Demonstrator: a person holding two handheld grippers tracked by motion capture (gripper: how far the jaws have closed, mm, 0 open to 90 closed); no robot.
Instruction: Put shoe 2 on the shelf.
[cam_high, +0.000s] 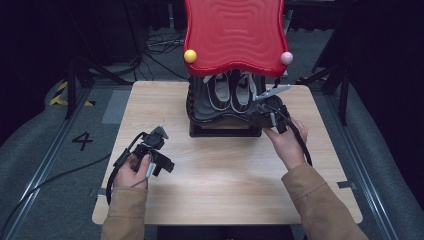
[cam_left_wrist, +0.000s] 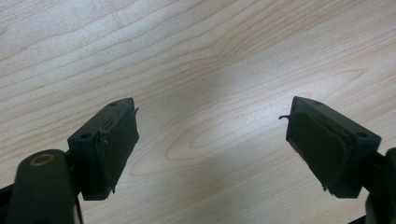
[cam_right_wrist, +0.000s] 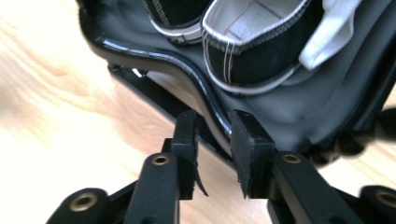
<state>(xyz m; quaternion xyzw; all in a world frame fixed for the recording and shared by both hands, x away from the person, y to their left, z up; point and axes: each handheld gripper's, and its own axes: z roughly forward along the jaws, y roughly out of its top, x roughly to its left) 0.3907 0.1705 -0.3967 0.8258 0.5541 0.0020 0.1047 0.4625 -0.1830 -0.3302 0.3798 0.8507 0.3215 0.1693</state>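
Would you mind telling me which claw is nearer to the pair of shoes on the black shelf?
Right claw, at the shelf's front edge beside the shoes. Left claw sits well away over bare table.

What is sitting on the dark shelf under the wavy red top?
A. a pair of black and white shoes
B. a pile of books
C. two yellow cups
A: the high view shows a pair of black and white shoes side by side on the dark shelf below the red top.

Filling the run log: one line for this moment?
left gripper: open, over table | right gripper: jaws astride shelf rim | shoes: on shelf
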